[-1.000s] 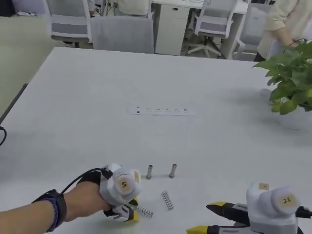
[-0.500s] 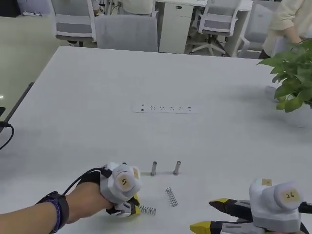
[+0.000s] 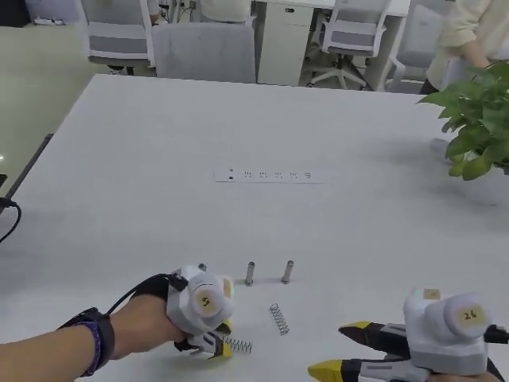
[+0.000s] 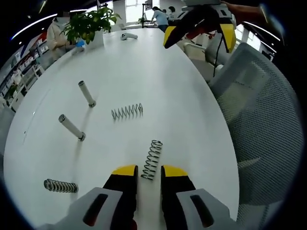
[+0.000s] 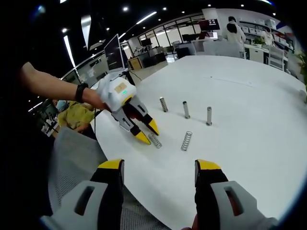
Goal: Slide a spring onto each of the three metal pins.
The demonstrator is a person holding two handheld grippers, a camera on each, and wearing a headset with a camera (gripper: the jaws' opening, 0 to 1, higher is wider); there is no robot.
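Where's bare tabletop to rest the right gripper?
Free: the stretch between the white power strip and the upright metal pins, and right of the pins toward the potted green plant. Crowded: near edge, around the left gripper and two loose coil springs.

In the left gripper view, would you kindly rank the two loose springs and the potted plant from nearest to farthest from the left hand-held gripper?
1. Spring, at its jaw tips.
2. Other loose spring, mid-table.
3. Potted plant, far end, upper left.
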